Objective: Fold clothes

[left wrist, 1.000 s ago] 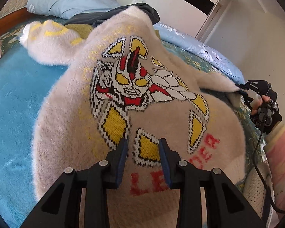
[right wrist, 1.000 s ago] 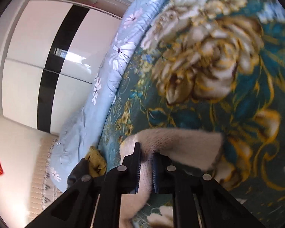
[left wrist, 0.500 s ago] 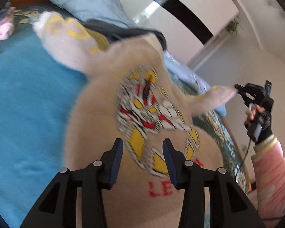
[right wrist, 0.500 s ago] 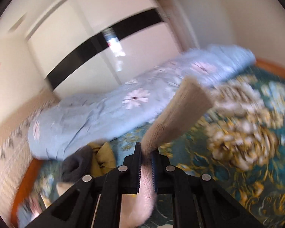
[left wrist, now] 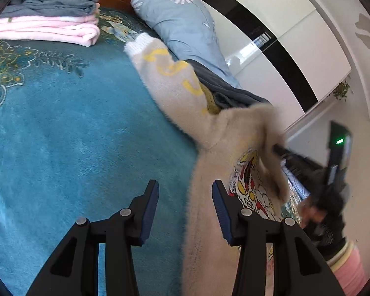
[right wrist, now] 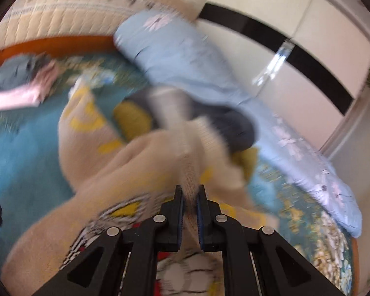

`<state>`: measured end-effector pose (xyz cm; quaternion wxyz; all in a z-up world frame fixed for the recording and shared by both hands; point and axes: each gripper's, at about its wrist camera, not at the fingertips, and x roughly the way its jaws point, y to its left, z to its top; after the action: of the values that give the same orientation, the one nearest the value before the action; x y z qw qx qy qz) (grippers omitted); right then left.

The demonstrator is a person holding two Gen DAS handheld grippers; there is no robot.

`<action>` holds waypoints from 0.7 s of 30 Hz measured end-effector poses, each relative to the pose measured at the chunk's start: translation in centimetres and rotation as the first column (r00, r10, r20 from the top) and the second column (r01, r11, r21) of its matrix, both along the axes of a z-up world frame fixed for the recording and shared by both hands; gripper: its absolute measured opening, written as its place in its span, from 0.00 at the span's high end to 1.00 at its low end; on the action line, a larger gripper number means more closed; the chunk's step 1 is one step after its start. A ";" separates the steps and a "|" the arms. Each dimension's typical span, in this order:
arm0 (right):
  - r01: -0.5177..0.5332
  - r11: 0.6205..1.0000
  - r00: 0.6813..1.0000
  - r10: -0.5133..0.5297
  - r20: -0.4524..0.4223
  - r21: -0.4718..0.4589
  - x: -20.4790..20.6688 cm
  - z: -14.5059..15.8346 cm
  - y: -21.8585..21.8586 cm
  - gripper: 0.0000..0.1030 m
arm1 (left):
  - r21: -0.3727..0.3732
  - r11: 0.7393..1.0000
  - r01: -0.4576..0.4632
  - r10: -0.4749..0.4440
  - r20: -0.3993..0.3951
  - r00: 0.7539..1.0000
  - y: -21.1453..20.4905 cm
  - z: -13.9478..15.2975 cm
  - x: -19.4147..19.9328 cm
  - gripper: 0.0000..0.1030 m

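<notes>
A fuzzy beige sweater (left wrist: 209,197) with a red, yellow and white robot print lies on the blue bed cover; its far sleeve (left wrist: 170,74) with yellow marks stretches toward the pillow. My left gripper (left wrist: 185,194) is open and empty, over the sweater's left edge. My right gripper (right wrist: 190,199) is shut on the sweater's other sleeve (right wrist: 190,172) and holds it over the sweater body (right wrist: 125,172). In the left wrist view the right gripper (left wrist: 278,148) shows blurred, with the sleeve draped from it.
A folded pink and grey pile (left wrist: 49,22) sits at the far left of the bed. A light blue flowered pillow (left wrist: 182,22) and dark grey and olive clothes (left wrist: 224,91) lie behind the sweater. White wardrobe doors (left wrist: 296,44) stand beyond.
My right gripper has swung the held sleeve from the bed's right side across over the sweater body. My left gripper has shifted left, off the print to the sweater's edge.
</notes>
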<state>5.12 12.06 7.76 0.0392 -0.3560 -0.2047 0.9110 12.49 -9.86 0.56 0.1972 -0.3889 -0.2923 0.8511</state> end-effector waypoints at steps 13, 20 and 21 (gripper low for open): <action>-0.060 0.895 0.989 0.113 0.094 -0.442 1.4 1.1 1.3 0.59 | 0.038 0.999 0.006 -0.008 0.051 0.999 -0.3 -0.6 -0.4 0.55; 0.074 0.854 0.995 -0.028 0.096 -0.515 -1.6 1.8 4.4 0.60 | 0.026 0.999 0.025 -0.026 0.046 0.999 0.1 -0.5 -0.5 0.55; 0.090 0.853 0.993 -0.038 0.111 -0.514 -2.3 1.5 4.4 0.59 | 0.025 0.999 0.025 -0.026 0.048 0.999 0.1 -0.5 -0.4 0.55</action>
<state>2.78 16.44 9.27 -0.0378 -0.4038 0.0583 0.9122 12.06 -9.77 0.09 0.2057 -0.4104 -0.3024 0.8354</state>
